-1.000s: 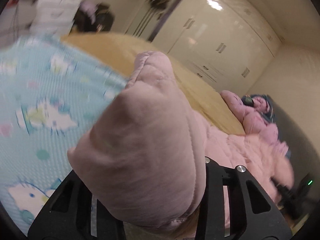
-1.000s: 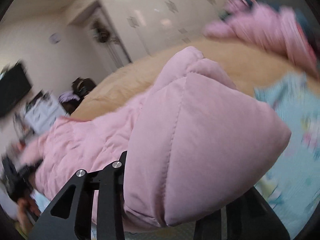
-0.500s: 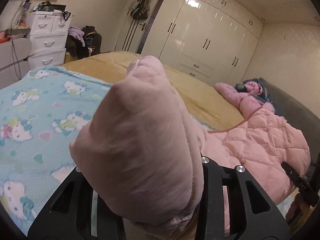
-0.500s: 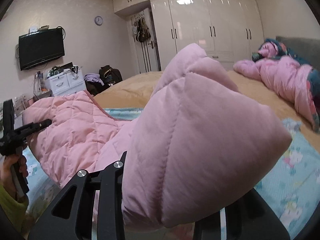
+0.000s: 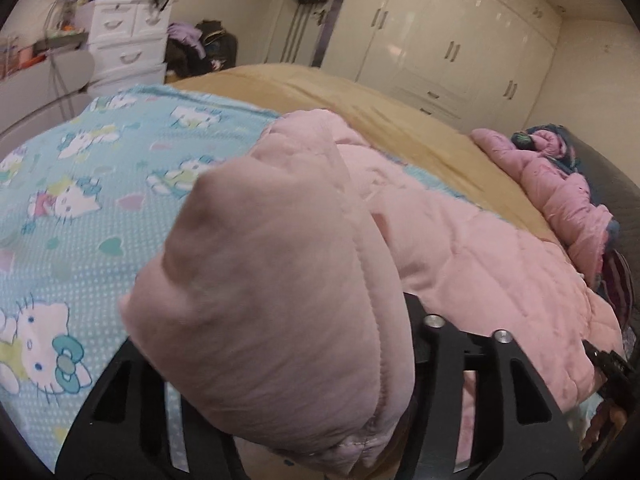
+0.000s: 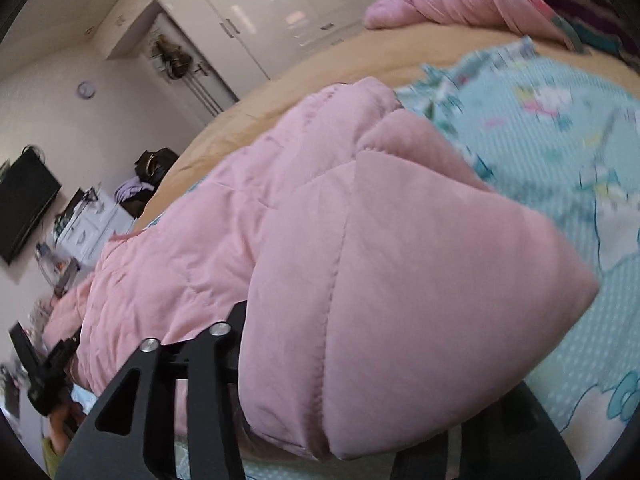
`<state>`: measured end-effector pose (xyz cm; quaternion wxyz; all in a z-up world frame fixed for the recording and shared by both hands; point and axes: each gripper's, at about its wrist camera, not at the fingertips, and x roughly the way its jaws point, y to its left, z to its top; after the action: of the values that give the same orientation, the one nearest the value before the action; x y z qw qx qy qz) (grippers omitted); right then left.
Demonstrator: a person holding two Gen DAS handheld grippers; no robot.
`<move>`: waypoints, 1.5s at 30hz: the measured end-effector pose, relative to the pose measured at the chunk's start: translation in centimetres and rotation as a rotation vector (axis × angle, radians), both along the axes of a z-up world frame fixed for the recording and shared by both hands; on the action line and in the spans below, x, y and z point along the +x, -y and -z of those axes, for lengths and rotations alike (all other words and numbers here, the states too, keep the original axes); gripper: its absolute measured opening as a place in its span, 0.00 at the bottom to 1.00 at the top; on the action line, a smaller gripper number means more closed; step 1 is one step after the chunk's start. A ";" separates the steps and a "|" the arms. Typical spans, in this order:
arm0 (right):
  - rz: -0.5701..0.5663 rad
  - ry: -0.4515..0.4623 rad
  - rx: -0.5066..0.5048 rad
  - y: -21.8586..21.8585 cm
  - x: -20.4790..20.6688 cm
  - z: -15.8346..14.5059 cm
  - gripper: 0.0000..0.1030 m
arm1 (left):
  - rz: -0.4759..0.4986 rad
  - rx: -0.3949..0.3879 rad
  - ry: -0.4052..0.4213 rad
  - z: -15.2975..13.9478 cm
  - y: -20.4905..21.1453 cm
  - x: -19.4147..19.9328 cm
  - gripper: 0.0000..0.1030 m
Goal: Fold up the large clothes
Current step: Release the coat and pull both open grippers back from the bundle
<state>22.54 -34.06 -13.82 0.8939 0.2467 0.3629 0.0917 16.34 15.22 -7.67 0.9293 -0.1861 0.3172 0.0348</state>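
Left gripper [image 5: 304, 420] and right gripper [image 6: 352, 432] just loosening around jacket [image 5: 460, 240]; best laid flat on blanket [image 5: 80, 184], corners level

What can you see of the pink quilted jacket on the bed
The pink quilted jacket is puffy, soft padded cloth with stitched diamond panels and seamed edges. It lies spread across the blue cartoon-print blanket. One bunched corner sits between the fingers of the left gripper, another in the right gripper; both jaws have just been opening, cloth between them, pads hidden.
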 end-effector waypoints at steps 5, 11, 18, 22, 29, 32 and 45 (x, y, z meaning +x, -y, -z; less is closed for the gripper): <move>0.085 -0.104 0.043 1.7 -0.4 0.6 0.95 | -0.045 0.002 -0.055 0.4 -0.7 -0.2 0.80; 0.110 -0.055 -0.058 3.6 -3.2 -2.6 0.95 | -0.127 0.061 -0.048 -1.3 -2.0 -3.6 0.91; 0.086 0.230 -0.317 0.4 -9.6 -8.8 0.96 | -0.116 0.146 0.039 -5.6 -0.9 -8.2 0.91; -0.026 0.316 -0.348 -3.9 -12.3 -10.7 0.96 | -0.095 0.175 0.083 -7.6 0.3 -10.2 0.91; -0.220 0.255 -0.362 -9.7 -13.8 -9.9 0.96 | -0.038 0.186 0.126 -8.6 2.8 -13.6 0.91; -0.274 0.210 -0.395 -11.6 -14.5 -8.8 0.96 | -0.002 0.183 0.114 -8.4 3.7 -14.4 0.91; -0.305 0.159 -0.416 -13.9 -15.8 -7.2 0.96 | 0.089 0.163 0.092 -6.4 6.5 -16.4 0.91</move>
<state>6.79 -20.13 -6.62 0.9269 -0.0077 0.3355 0.1679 -0.05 8.70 -1.25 0.9555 -0.0971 0.2783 0.0106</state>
